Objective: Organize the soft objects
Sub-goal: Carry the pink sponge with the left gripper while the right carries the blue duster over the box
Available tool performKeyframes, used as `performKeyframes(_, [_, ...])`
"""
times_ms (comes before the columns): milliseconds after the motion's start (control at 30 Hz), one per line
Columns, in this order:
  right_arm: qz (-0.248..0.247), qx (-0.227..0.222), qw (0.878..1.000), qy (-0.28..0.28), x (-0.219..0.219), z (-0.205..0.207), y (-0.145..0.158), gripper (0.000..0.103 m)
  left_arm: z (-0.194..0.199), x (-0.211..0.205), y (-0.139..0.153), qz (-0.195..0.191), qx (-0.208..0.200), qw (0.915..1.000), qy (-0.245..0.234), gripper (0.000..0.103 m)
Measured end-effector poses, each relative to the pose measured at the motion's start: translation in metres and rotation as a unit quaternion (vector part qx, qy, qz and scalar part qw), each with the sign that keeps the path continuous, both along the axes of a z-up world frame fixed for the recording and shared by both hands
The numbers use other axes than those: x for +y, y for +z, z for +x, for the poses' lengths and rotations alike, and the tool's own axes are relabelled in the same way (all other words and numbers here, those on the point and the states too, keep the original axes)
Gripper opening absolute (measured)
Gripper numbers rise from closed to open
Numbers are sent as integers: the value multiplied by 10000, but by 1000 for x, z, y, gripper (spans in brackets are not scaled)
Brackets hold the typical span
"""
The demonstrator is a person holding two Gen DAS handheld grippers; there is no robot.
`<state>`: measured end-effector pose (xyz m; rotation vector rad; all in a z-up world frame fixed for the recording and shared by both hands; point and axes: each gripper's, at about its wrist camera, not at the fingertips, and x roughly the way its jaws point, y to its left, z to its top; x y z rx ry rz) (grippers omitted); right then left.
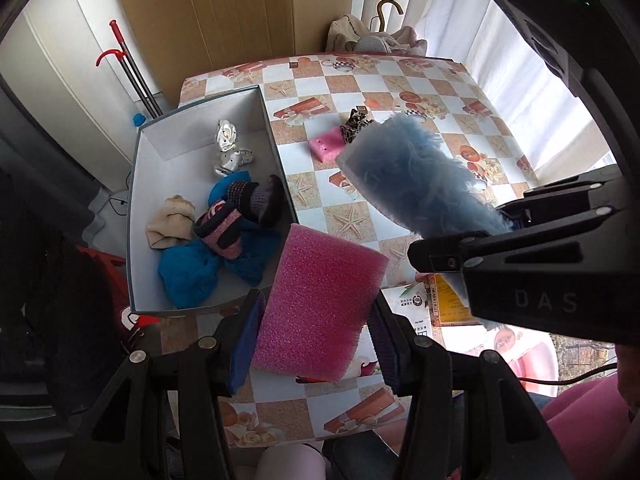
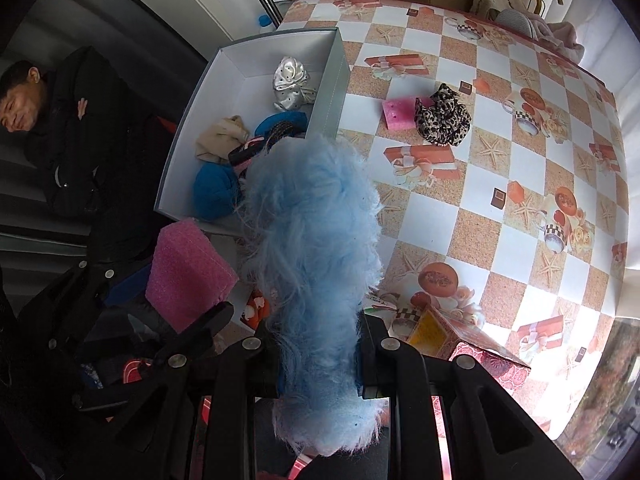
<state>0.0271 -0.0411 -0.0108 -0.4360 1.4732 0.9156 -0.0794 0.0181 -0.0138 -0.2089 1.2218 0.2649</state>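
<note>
The letters "DAS" [image 1: 546,301] show on the right hand-held gripper's [image 2: 320,364] body. Its jaws are clamped on a fluffy blue piece [image 2: 316,240], held just beside the white box [image 2: 178,128]. The left hand-held gripper [image 1: 316,344] is clamped on a pink foam block [image 1: 320,304], at the box's near corner, above the checked worktop [image 1: 440,80].

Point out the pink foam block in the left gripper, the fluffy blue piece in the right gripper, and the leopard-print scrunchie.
pink foam block [image 1: 320,304], left wrist view, middle of its face.
fluffy blue piece [image 2: 316,232], right wrist view, mid-length fur.
leopard-print scrunchie [image 2: 442,118], right wrist view, its centre folds.
</note>
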Motion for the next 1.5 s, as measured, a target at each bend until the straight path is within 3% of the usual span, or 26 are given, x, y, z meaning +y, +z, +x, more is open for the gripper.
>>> performKeyframes(600, [-414, 25, 9976, 558, 33, -29, -12, 24, -22, 15, -3, -10, -114, 9991, 418, 55])
performKeyframes(1200, [-401, 46, 9977, 547, 43, -21, -15, 24, -20, 25, -8, -36, -83, 9990, 436, 55])
performKeyframes(1500, [-220, -60, 9988, 424, 59, -6, -15, 24, -18, 42, -14, -30, -44, 9977, 669, 56])
